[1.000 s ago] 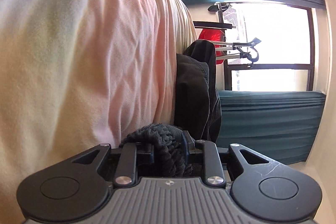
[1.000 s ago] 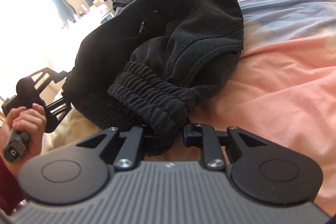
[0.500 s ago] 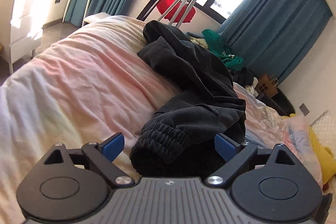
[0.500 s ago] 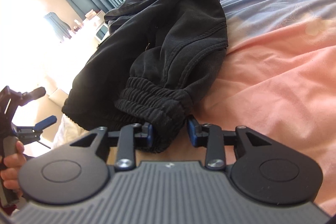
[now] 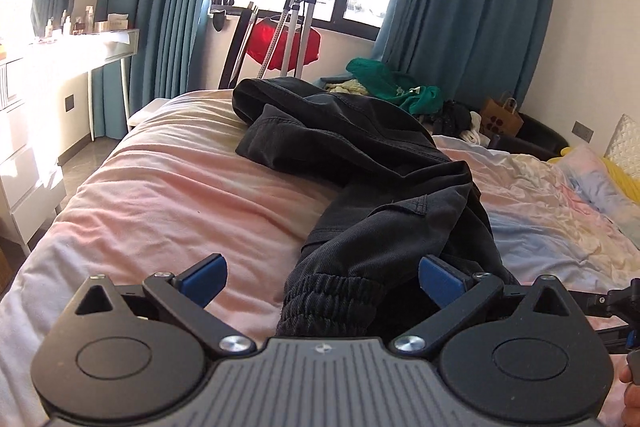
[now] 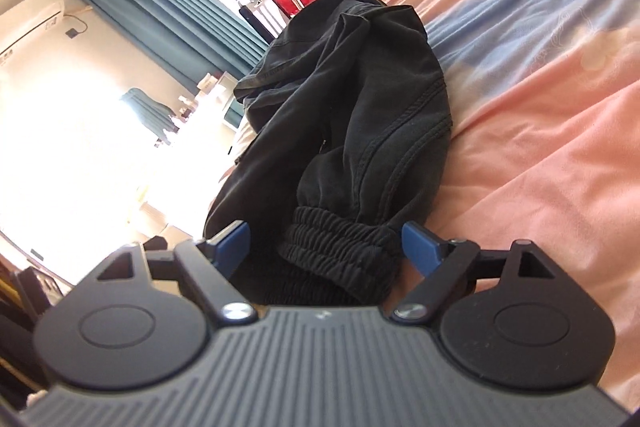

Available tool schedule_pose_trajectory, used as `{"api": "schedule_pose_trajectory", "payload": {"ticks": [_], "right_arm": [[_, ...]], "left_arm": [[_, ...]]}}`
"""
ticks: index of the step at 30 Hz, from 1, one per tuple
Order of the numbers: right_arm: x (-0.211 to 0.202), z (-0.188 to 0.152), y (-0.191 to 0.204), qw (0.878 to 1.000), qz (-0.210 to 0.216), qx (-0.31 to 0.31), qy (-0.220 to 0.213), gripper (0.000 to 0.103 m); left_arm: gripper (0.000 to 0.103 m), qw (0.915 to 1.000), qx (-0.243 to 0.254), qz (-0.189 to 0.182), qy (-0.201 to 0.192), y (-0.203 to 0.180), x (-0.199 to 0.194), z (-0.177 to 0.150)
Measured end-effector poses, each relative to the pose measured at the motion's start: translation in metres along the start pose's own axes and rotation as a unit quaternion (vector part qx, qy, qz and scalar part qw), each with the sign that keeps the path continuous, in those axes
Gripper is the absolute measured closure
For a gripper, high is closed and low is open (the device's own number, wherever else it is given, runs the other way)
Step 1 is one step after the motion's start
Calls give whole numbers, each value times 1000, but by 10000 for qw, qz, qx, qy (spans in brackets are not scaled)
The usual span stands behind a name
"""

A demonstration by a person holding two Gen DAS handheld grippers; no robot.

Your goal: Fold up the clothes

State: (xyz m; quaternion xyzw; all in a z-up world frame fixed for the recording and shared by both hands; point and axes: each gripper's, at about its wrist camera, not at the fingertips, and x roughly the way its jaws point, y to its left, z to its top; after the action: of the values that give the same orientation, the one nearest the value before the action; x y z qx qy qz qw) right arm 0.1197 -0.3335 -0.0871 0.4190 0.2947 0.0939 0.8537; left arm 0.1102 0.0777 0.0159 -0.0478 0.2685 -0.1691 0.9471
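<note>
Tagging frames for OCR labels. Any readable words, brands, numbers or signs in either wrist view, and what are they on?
No text can be read in either view.
Green garment: a small white print, too blurred to read.
Brown paper bag: dark round marks, a pattern and no letters.
Left claw body: a tiny emblem, too small to read.
Right claw body: the same tiny emblem, unreadable.
Black trousers: no label visible.

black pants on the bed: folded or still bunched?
Bunched. The pants lie crumpled and twisted across the bed, ribbed cuff between the open jaws, no flat fold visible.
</note>
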Motion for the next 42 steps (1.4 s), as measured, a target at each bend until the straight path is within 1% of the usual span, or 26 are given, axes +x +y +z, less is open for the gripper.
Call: {"api": "schedule_pose_trajectory", "payload": {"ticks": [3,4,6,9,11,13,14,15,17,19,21,23,24,26,27,28,29,30,32,34,36,38,39,42], "right_arm": [[10,7,-19,9984,64,561,46,17],[14,8,-22,9979,81,642,95,17],[24,5,-21,9978,73,622,225,17],[43,1,-15,9985,-44,398,379,17],[55,-1,-13,9988,-181,209,398,22],[65,-3,-12,9988,-271,78,389,23],[68,-3,-13,9989,-267,69,371,28],[69,-3,-15,9990,-240,106,373,30],[69,-3,-20,9990,-150,220,368,35],[69,-3,-20,9990,-140,206,365,36],[69,-3,-19,9991,-146,178,363,40],[68,-3,-19,9991,-167,151,358,47],[68,-3,-19,9990,-204,130,366,49],[66,-3,-18,9988,-287,71,379,60],[64,-3,-17,9988,-320,36,365,63],[63,-3,-16,9988,-358,11,343,72],[61,-3,-15,9987,-400,-12,321,73],[60,-2,-16,9987,-411,-8,306,74],[58,-3,-16,9987,-415,-17,297,76],[54,-5,-16,9989,-386,-8,266,77],[50,-9,-17,9992,-318,81,236,78],[46,-13,-17,9987,-98,413,288,79],[43,-15,-14,9983,3,508,292,80],[32,-23,4,9970,311,665,259,80]], "left_arm": [[0,9996,270,-24,-115,-5,0,-1],[0,9992,384,13,-124,-7,2,-2],[0,9981,595,130,-93,-12,9,-5],[0,9963,822,165,162,-15,30,-13],[0,9926,1138,343,263,-19,47,-21],[0,9883,1397,529,316,-24,59,-27],[0,9865,1486,597,334,-26,64,-29],[0,9846,1576,664,353,-28,68,-32],[0,9850,1535,654,431,-31,75,-34],[0,9849,1537,656,449,-36,79,-35],[0,9826,1623,787,442,-42,85,-37],[0,9812,1649,885,462,-45,92,-38],[1,9826,1559,887,490,-43,96,-38],[6,9878,1124,896,595,-34,103,-35],[9,9908,788,889,642,-27,105,-32],[13,9938,401,788,669,-17,106,-31],[15,9952,12,683,694,-7,107,-29],[19,9950,-376,577,718,3,108,-27],[37,9929,-870,397,704,16,108,-24],[62,9898,-1334,300,409,29,103,-19],[75,9830,-1813,188,197,41,101,-13],[80,9733,-2294,-12,96,52,99,-4],[83,9702,-2422,-90,61,56,97,3],[85,9691,-2449,-312,2,64,90,34]]}}
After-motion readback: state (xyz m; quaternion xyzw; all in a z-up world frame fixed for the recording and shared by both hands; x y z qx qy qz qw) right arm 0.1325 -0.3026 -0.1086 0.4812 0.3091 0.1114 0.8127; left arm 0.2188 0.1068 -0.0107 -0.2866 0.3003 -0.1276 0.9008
